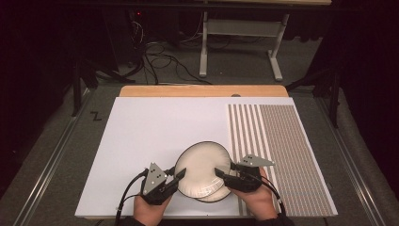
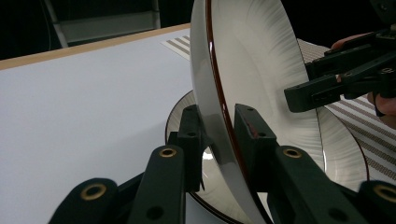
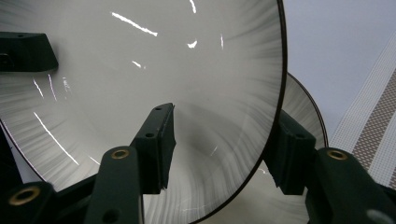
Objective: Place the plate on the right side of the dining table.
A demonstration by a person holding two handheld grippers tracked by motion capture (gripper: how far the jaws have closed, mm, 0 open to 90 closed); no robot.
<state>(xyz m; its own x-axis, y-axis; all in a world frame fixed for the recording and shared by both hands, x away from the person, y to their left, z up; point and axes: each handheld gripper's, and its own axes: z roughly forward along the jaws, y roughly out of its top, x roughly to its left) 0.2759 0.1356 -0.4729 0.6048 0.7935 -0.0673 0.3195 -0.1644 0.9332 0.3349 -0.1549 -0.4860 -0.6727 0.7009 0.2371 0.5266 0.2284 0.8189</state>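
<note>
While our left gripper point(image 2: 218, 133) pinches the rim of the round white ceramic plate with a dark edge point(image 1: 203, 165), lifted and tilted above a second matching plate point(image 2: 343, 154) on the white tabletop point(image 1: 150, 136), our right gripper point(image 3: 224, 142) straddles its opposite rim, jaws spread and not visibly pressing.
</note>
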